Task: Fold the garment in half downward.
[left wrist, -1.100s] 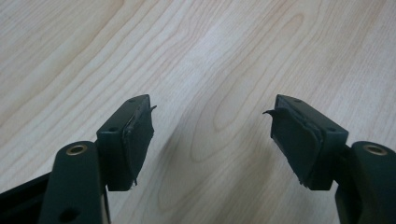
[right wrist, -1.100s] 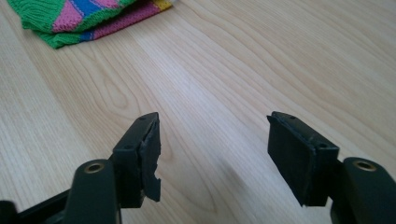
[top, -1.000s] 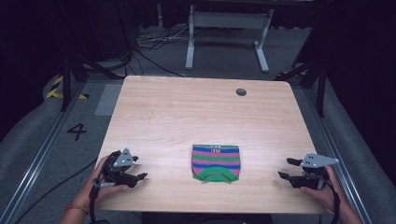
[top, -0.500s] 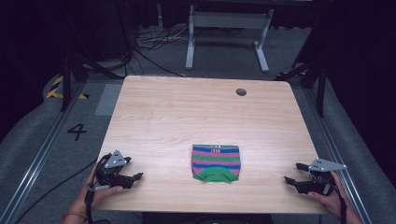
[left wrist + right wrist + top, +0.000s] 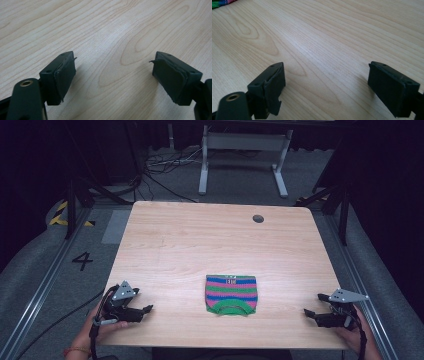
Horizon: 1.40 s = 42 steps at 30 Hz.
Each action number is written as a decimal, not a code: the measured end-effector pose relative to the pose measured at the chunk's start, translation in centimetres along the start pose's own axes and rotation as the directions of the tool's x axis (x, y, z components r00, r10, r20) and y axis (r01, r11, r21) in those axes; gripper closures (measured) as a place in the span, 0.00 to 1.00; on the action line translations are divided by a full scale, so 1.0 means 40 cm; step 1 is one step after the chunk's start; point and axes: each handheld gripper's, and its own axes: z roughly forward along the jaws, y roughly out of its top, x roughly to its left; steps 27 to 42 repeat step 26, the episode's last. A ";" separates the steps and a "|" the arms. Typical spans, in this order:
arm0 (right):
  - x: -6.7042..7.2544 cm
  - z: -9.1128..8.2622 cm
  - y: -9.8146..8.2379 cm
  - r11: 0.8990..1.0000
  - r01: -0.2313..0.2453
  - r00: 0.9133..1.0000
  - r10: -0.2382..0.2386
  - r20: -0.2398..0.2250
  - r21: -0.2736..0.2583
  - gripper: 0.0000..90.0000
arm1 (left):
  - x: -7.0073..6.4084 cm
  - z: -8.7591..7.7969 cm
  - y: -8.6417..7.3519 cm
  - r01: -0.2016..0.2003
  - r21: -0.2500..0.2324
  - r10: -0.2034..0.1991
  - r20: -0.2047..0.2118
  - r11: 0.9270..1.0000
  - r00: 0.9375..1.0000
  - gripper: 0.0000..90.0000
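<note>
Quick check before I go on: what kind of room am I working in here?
Most likely a lab or recording studio, not a home. The bare wooden table sits between dark curtained walls, with metal floor rails, loose cables, and a number 4 marked on the grey floor. A folded striped knit is the only item.

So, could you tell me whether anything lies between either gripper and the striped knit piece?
Nothing visible does. The striped knit piece lies alone on the table; only bare wood separates it from the open left gripper and open right gripper.
</note>
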 end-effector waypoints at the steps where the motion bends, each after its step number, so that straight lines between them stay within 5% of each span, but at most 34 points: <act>1: 0.000 0.000 0.000 1.000 0.000 1.000 0.000 0.000 0.000 0.16 | 0.001 0.000 0.000 -0.004 0.001 0.004 -0.001 1.000 1.000 0.21; 42: 0.000 -0.001 -0.001 1.000 0.000 1.000 0.000 0.002 0.000 0.16 | 0.004 0.006 0.006 0.007 0.013 -0.007 -0.011 1.000 1.000 0.15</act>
